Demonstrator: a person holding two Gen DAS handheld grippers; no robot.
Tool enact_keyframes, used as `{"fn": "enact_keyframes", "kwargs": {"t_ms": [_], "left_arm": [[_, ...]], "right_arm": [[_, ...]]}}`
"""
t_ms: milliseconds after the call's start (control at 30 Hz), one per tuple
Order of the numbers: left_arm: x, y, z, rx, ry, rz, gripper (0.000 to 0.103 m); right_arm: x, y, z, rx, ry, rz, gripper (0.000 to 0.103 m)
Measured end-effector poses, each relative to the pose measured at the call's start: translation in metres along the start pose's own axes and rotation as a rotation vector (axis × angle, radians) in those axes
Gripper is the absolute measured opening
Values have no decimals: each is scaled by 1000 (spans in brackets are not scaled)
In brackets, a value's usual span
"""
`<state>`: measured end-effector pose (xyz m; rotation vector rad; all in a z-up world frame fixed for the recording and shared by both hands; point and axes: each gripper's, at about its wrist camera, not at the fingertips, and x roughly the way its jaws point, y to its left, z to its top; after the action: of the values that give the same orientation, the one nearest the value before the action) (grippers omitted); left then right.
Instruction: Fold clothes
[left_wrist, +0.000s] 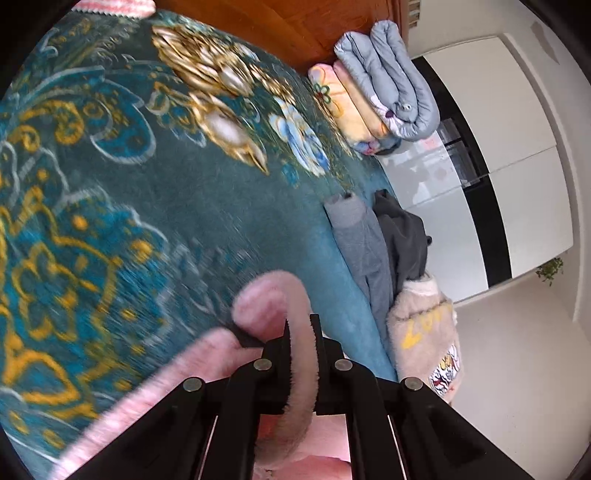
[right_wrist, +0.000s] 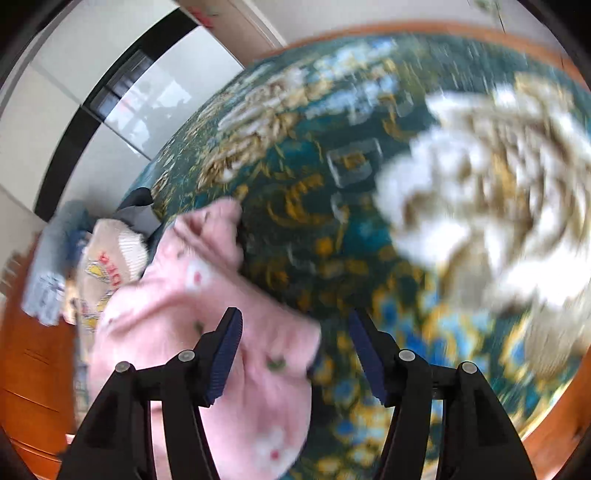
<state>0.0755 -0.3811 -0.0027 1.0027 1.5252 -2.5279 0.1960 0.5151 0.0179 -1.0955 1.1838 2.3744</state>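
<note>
A fluffy pink garment (left_wrist: 273, 299) lies on the teal flowered blanket (left_wrist: 184, 203) that covers the bed. My left gripper (left_wrist: 300, 325) is shut on a fold of it, and pink pile bulges up between the black fingers and trails back under the gripper. In the blurred right wrist view the same pink garment (right_wrist: 207, 266), printed with small white shapes, lies spread on the blanket (right_wrist: 314, 221). My right gripper (right_wrist: 294, 317) stands open just above its edge. The cloth lies below and between the blue pads (right_wrist: 225, 354), which do not press on it.
Folded grey-blue and floral quilts (left_wrist: 388, 81) are stacked at the far end against a wooden headboard (left_wrist: 295, 22). Grey clothes (left_wrist: 365, 251) and a beige fluffy garment (left_wrist: 424, 325) lie along the bed's edge. A white wardrobe (left_wrist: 517, 147) stands beyond it.
</note>
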Motion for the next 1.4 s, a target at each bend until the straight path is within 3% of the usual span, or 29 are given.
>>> {"fn": "enact_keyframes", "kwargs": {"t_ms": [100,133,167,400,567,833,933,1033,1133,1200,1233,1300,1400], "left_arm": [[3,-13,-6,24,10,-7,5],[1,-17,-7,27,5,-11,5],[0,-20,-8,25,2,-14,5],[-34,-47,-4,73,-90,-57,5],[-47,-44,0,74,-118,-42,5],[-34,-20,0,36,-90,-4,5],[-27,-18,1,60,-88,1,5],[-14,-15,4,59,-75,7,5],[0,-15,7,51,-59,5,5],[7,-22,11,65,-51,0,5],[9,-27,13,75,-48,-3,5],[11,-38,17,102,-51,-11,5],[12,-56,25,149,-55,-15,5]], "right_arm": [[6,-5,-7,70,-3,59,58],[9,-4,-7,88,-6,58,50],[11,-2,-8,106,-10,56,23],[-52,8,-2,56,-207,118,16],[-112,-22,2,67,-321,79,15],[-70,-69,-26,158,-181,-68,16],[-80,-65,-20,153,-207,-70,24],[-93,-46,-6,96,-250,-154,31],[-76,-8,17,3,-210,-120,34],[-55,21,30,-56,-164,-76,51],[-40,37,37,-86,-140,-65,55],[-11,68,52,-145,-95,-60,57],[31,101,74,-208,-46,-155,57]]}}
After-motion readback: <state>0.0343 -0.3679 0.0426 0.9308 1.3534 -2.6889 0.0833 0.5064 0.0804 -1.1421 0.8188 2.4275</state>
